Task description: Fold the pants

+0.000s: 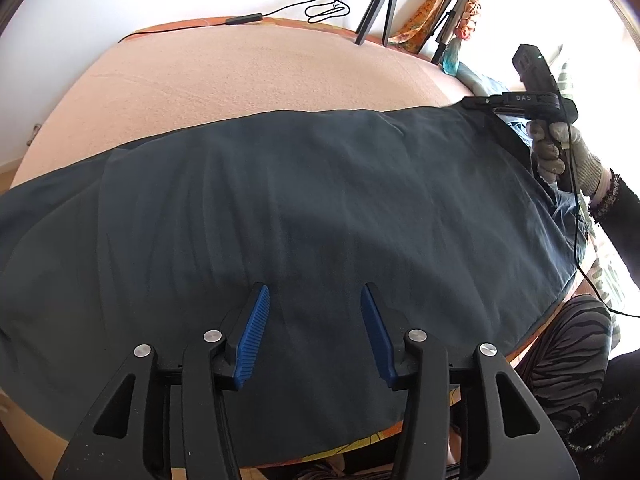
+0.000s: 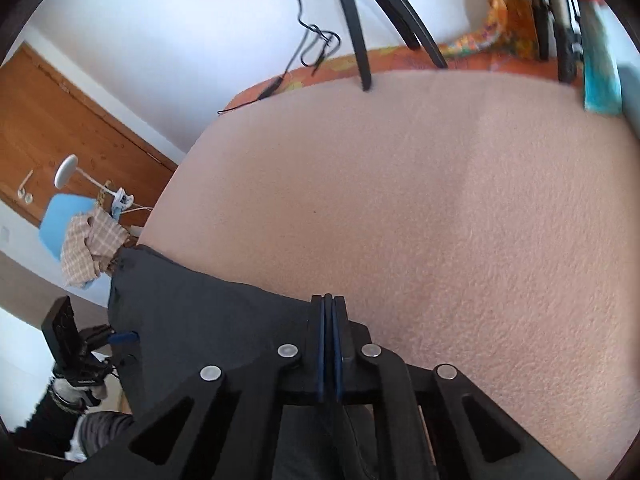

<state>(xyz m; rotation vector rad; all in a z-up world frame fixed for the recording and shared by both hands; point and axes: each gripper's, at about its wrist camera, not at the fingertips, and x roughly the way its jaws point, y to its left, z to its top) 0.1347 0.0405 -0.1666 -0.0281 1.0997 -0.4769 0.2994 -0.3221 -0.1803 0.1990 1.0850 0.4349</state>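
Dark grey pants (image 1: 288, 216) lie spread across a peach blanket (image 1: 240, 76) on a bed. My left gripper (image 1: 315, 300) is open, its blue pads hovering over the near part of the pants. My right gripper (image 2: 329, 308) is shut on the far edge of the pants (image 2: 192, 308); in the left wrist view it (image 1: 476, 102) pinches the far right corner of the cloth. In the right wrist view the left gripper (image 2: 120, 340) shows at the lower left by the pants' other end.
Two tripods (image 1: 380, 4) and a black cable (image 1: 324, 8) stand at the bed's far edge. Colourful cloths (image 1: 464, 20) pile at the far right. A blue chair with checked cloth (image 2: 88, 240) and a wooden door (image 2: 60, 132) are beyond the bed.
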